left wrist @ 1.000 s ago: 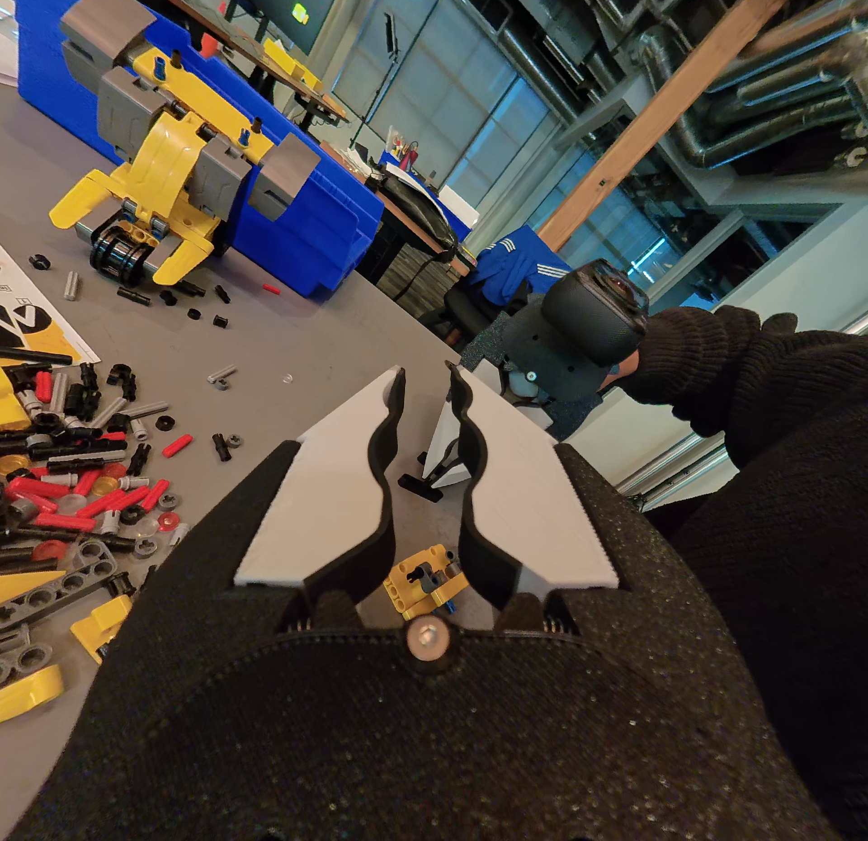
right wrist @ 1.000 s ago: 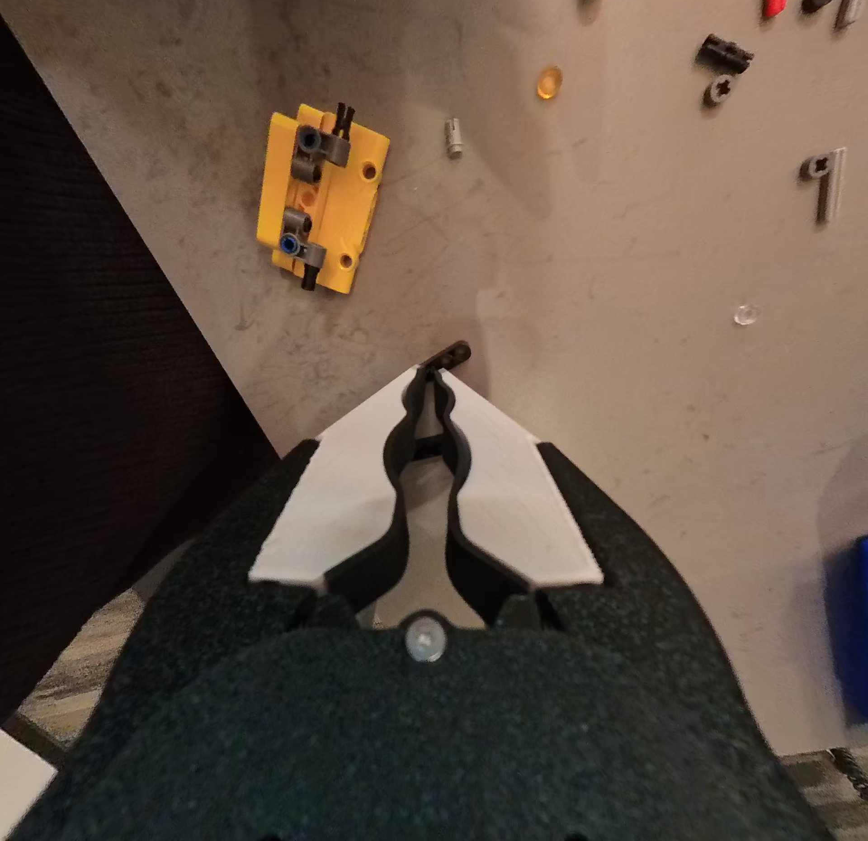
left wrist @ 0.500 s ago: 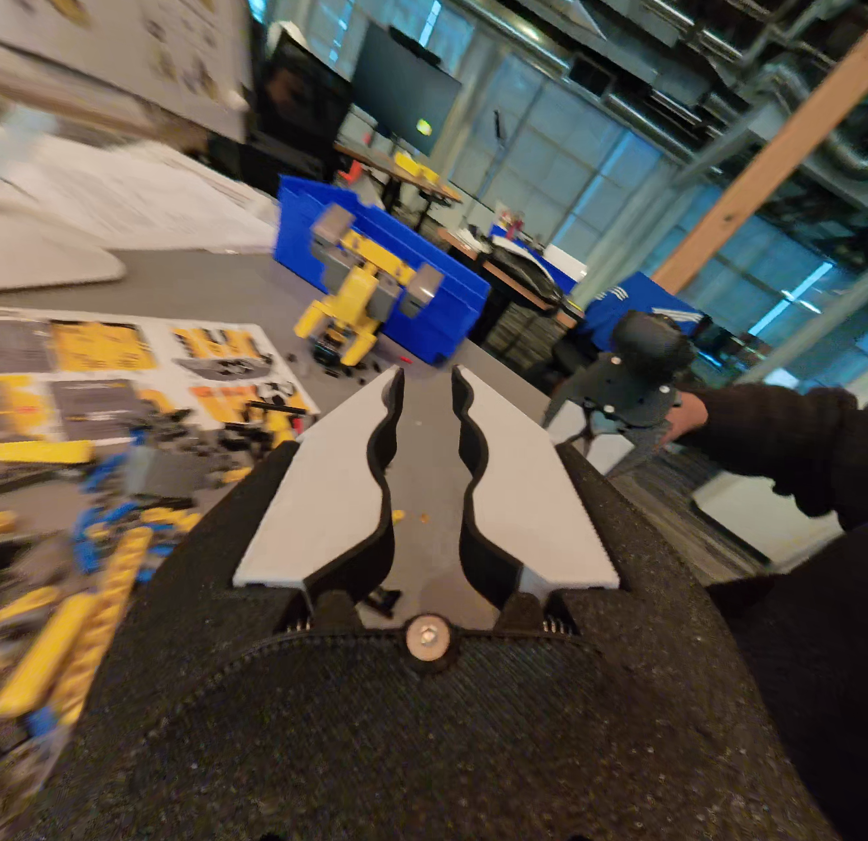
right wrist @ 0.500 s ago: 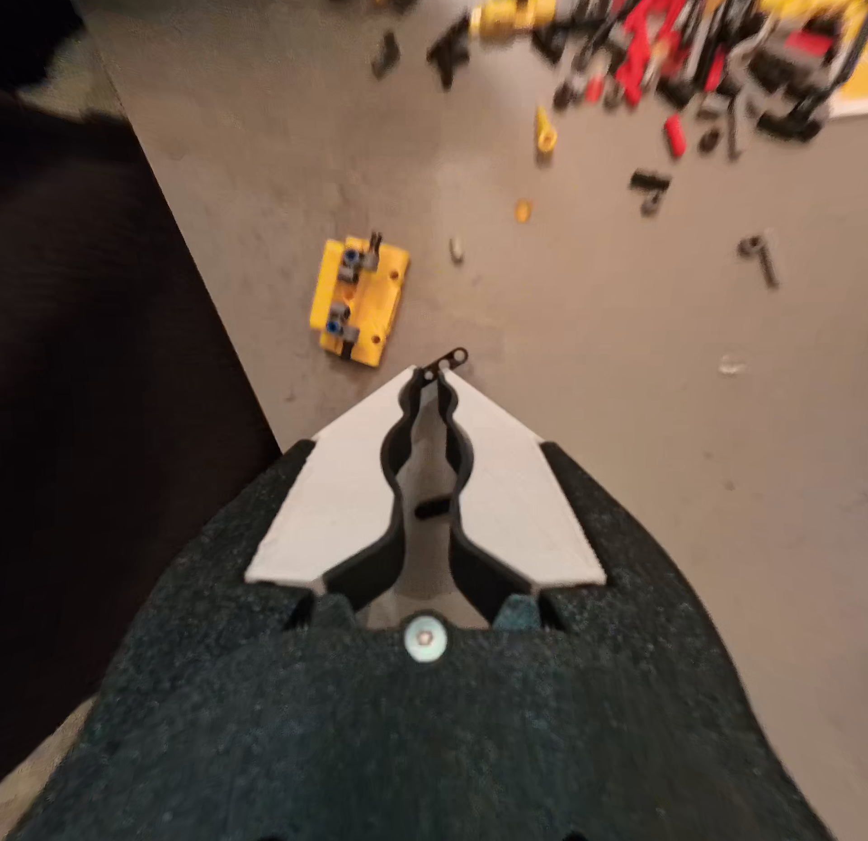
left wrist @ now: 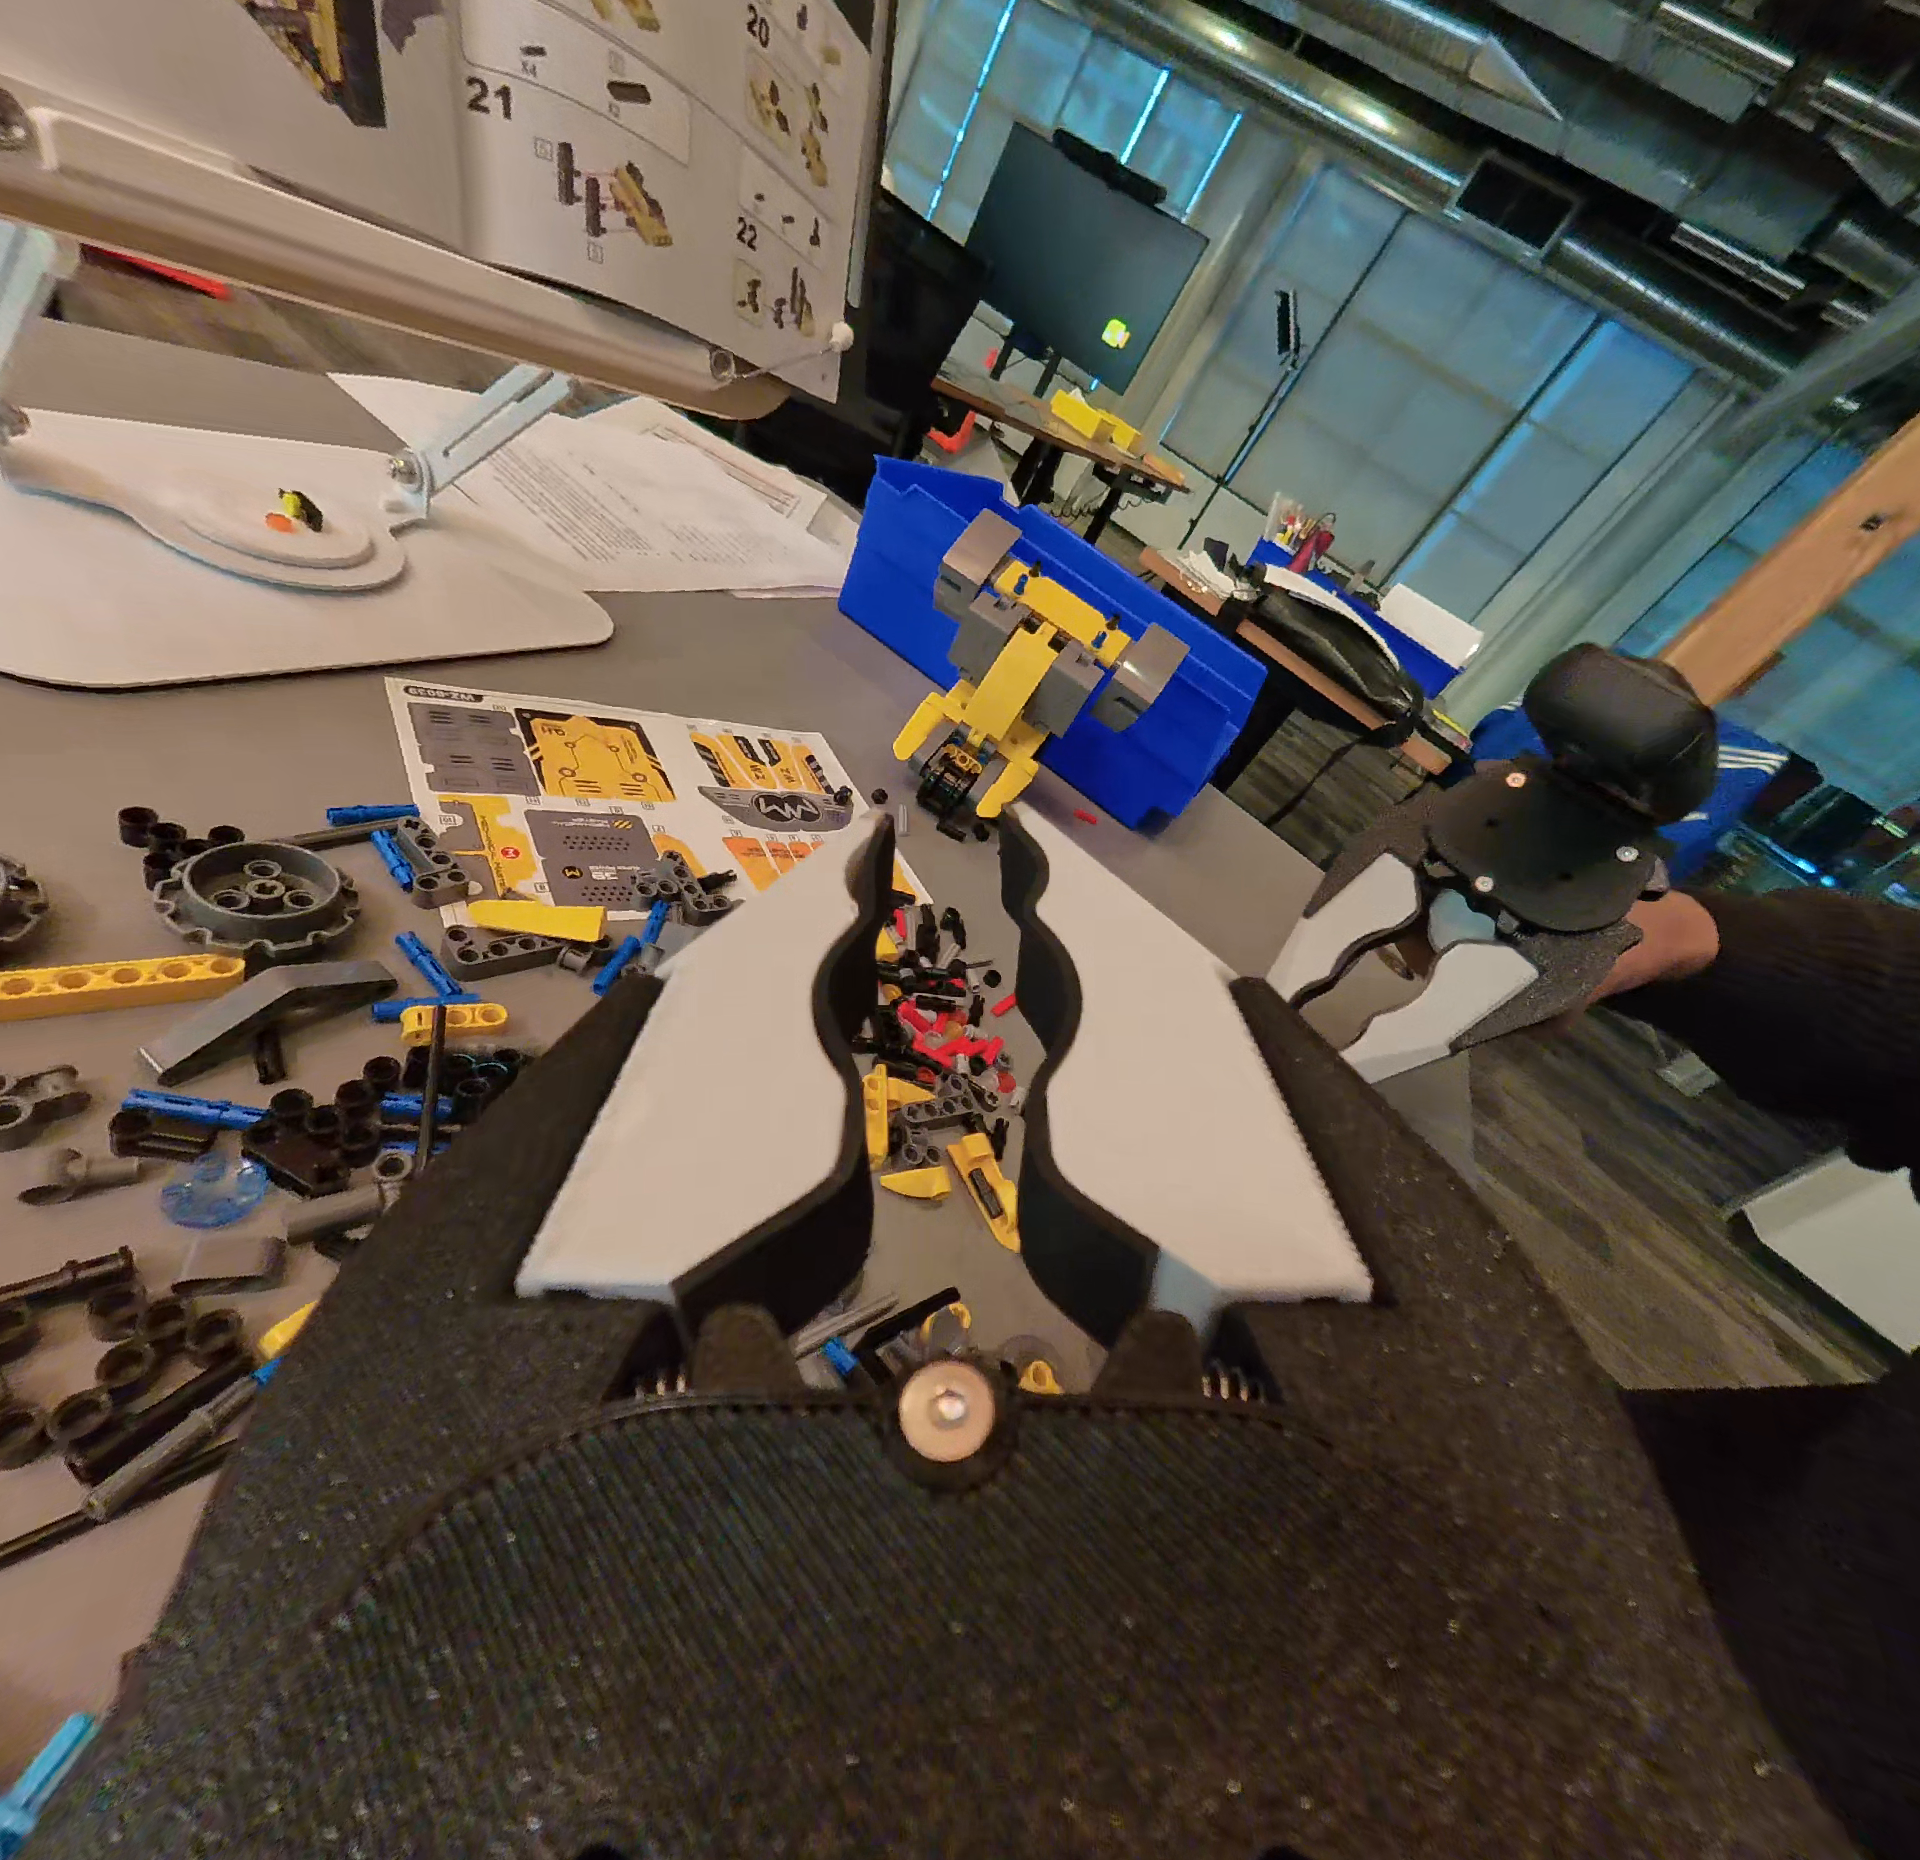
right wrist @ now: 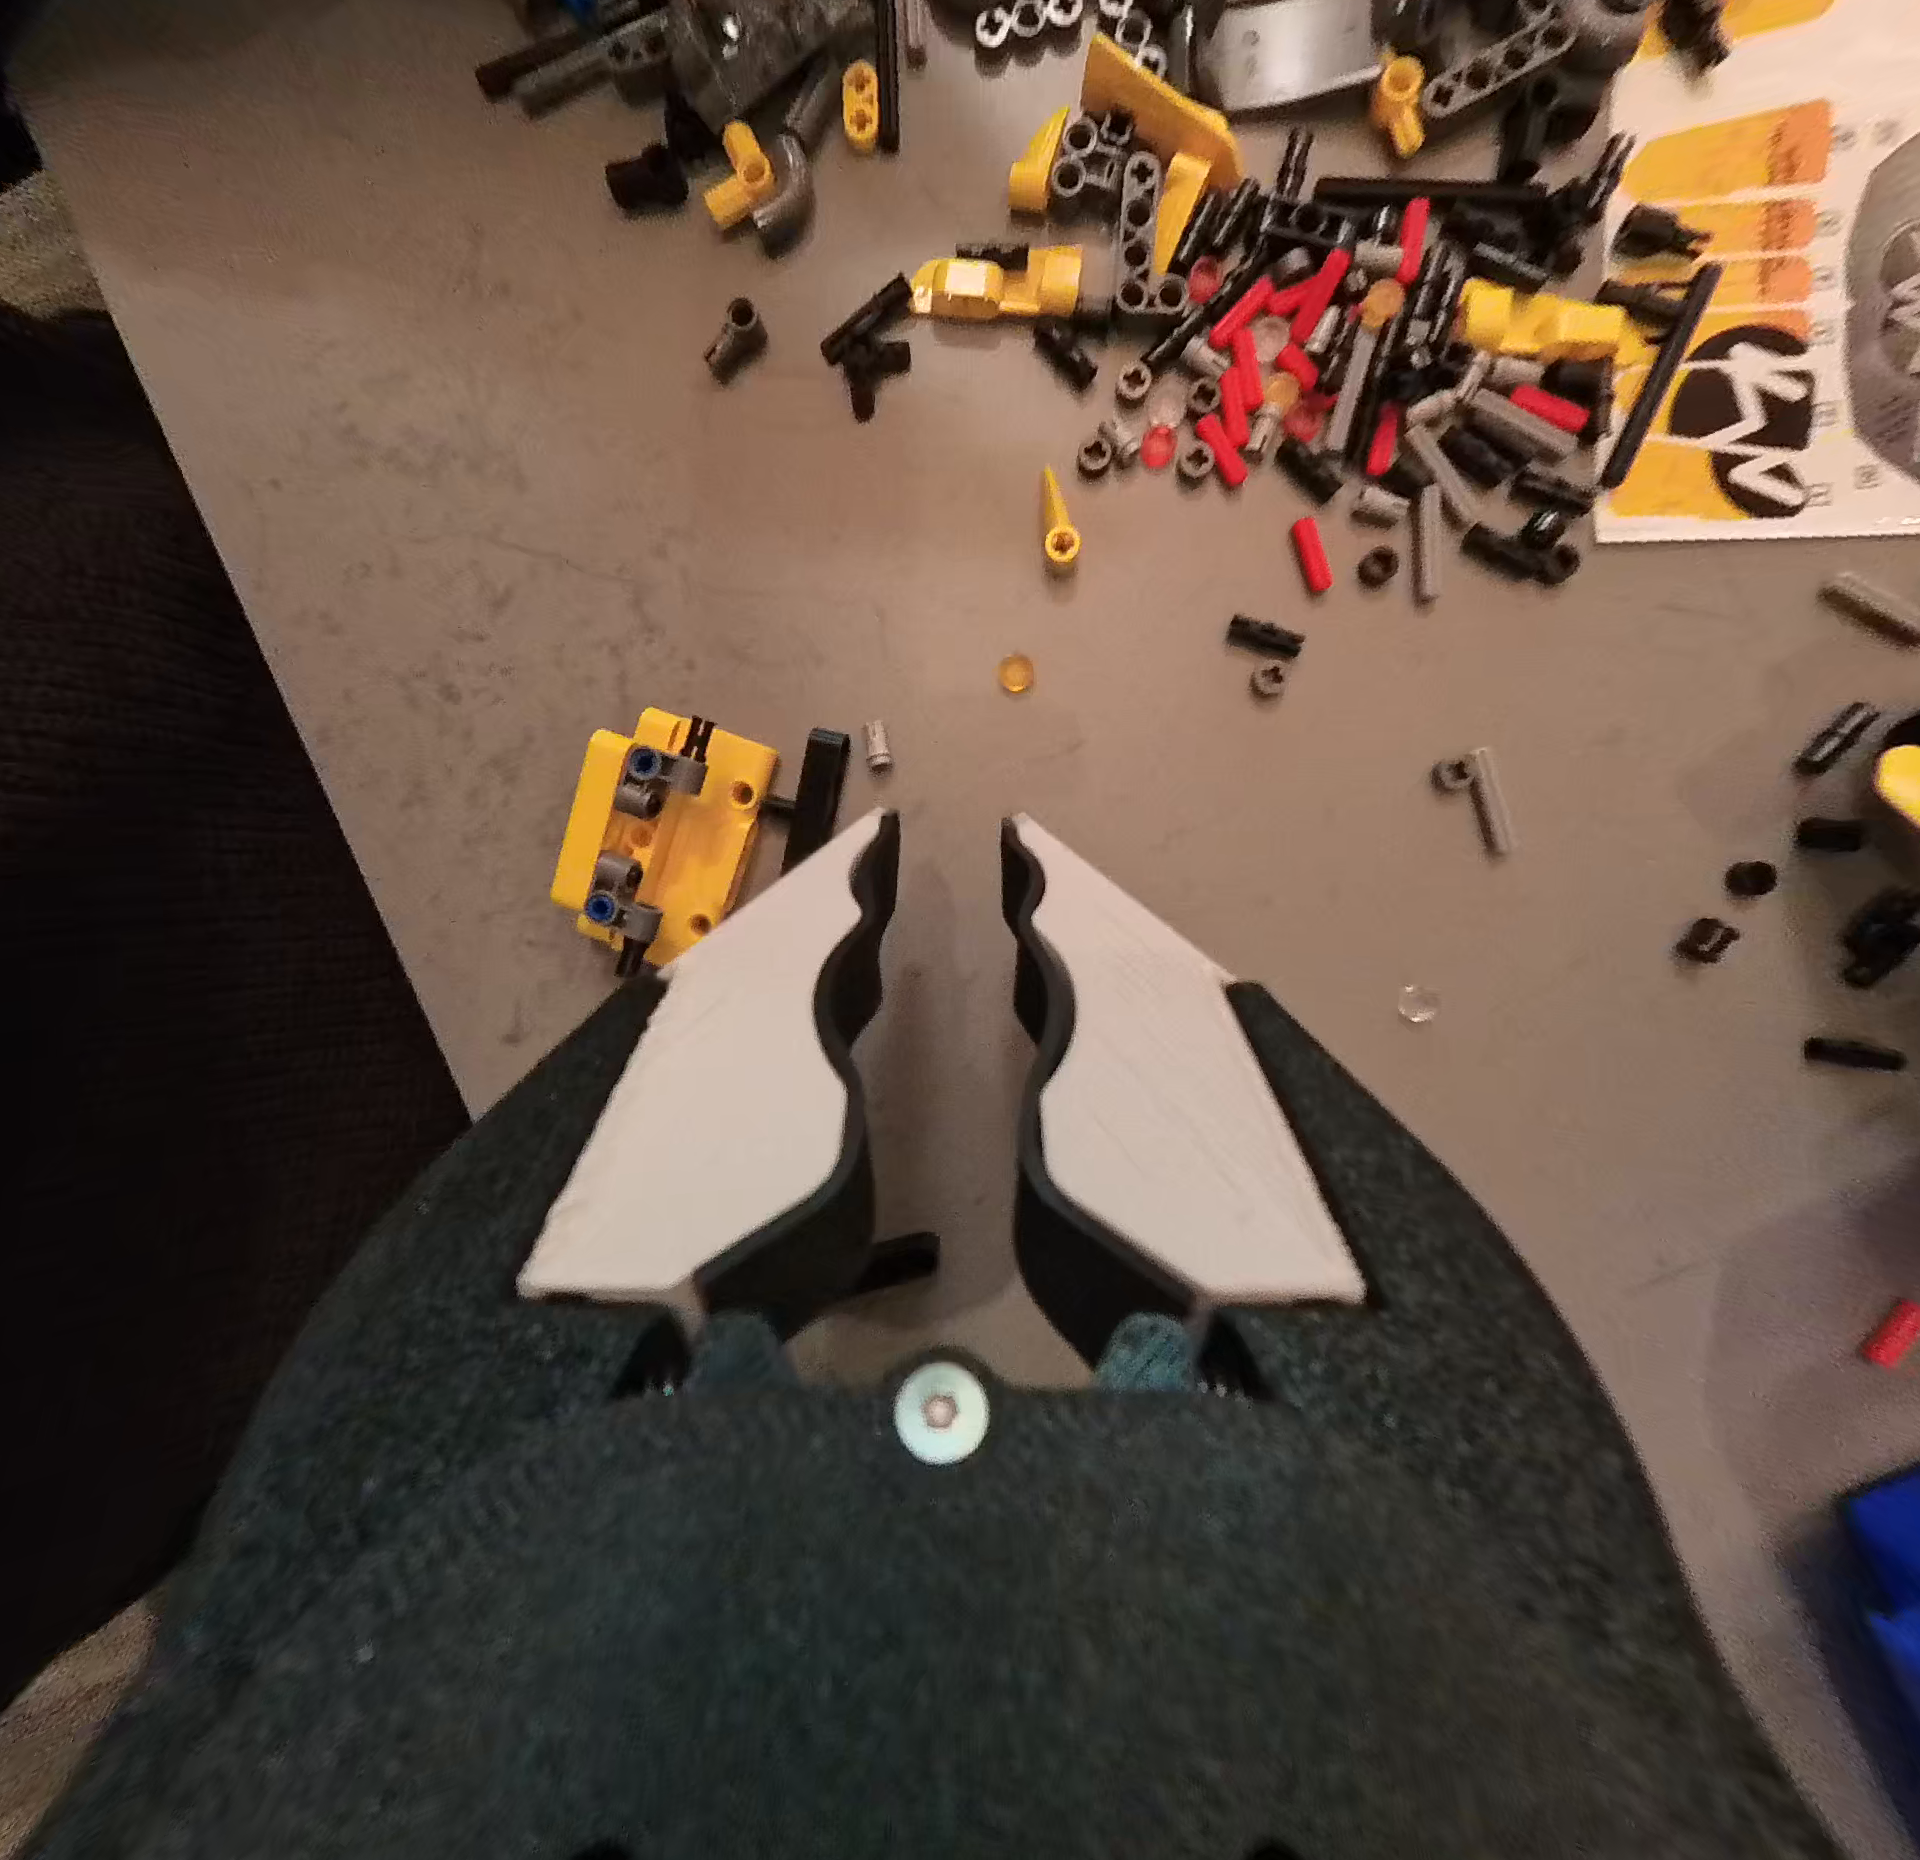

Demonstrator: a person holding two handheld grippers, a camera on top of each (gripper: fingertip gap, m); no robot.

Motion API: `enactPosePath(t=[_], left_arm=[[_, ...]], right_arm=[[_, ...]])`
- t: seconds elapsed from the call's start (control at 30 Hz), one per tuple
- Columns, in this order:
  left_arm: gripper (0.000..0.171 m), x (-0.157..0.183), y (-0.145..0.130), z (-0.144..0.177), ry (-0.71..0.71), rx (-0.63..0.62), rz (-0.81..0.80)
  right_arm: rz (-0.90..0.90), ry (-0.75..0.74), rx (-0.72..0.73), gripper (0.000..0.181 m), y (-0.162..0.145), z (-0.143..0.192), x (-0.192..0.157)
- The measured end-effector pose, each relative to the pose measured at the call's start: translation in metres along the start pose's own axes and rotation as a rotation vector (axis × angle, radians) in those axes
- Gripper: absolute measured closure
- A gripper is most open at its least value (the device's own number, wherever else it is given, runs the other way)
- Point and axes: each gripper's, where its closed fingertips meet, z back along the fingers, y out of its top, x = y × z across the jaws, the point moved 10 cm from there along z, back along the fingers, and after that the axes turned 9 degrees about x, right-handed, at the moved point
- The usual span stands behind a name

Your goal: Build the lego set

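My right gripper (right wrist: pixel 948 823) is open and empty above the grey table (right wrist: pixel 520 460). Just left of its left fingertip lie a yellow panel assembly (right wrist: pixel 665 834) with grey connectors and a thin black beam (right wrist: pixel 816 797) touching the panel's right side. A small grey bush (right wrist: pixel 878 745) lies beside the beam. My left gripper (left wrist: pixel 945 834) is open and empty, held above a heap of red, black and yellow small parts (left wrist: pixel 940 1021). The same heap shows in the right wrist view (right wrist: pixel 1351 356). The right gripper (left wrist: pixel 1314 1000) shows at the right of the left wrist view, held by a sleeved hand.
A yellow and grey model (left wrist: pixel 1023 688) leans on a blue bin (left wrist: pixel 1174 688). A sticker sheet (left wrist: pixel 582 771), a grey gear wheel (left wrist: pixel 255 891), a yellow beam (left wrist: pixel 114 984) and a booklet on a white stand (left wrist: pixel 260 605) lie left. The table edge (right wrist: pixel 343 823) runs diagonally near the panel. Tip to tip, the grippers are about 20 cm apart. The left gripper is farther from the small grey bush (right wrist: pixel 878 745), some 20 cm, than the right, some 4 cm.
My right gripper has opened and let go of the thin black beam, which now lies against the yellow panel. Both grippers have pulled back; the left one swung over the parts heap.
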Motion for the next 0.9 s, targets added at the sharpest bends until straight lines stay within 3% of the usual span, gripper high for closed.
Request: enactPosePath(t=[0.3,0.57,0.7,0.83,0.9], left_arm=[[0.151,-0.002,-0.001,0.001,-0.017,0.002,0.023],[0.15,0.0,-0.003,0.0,-0.023,-0.007,0.006],[0.144,0.012,-0.007,-0.008,-0.139,-0.047,-0.019],[0.124,0.047,-0.028,-0.032,-0.423,-0.201,0.019],[0.129,0.061,-0.041,-0.044,-0.496,-0.252,0.13]], right_arm=[[-0.061,0.086,-0.048,0.163,-0.016,-0.016,-0.025],[0.01,0.018,-0.07,0.174,-0.024,-0.02,-0.026],[-0.166,0.057,0.102,0.175,-0.02,-0.003,-0.019],[-0.468,0.331,0.408,0.175,-0.012,0.023,-0.015],[-0.552,0.424,0.497,0.175,-0.011,0.031,-0.015]])
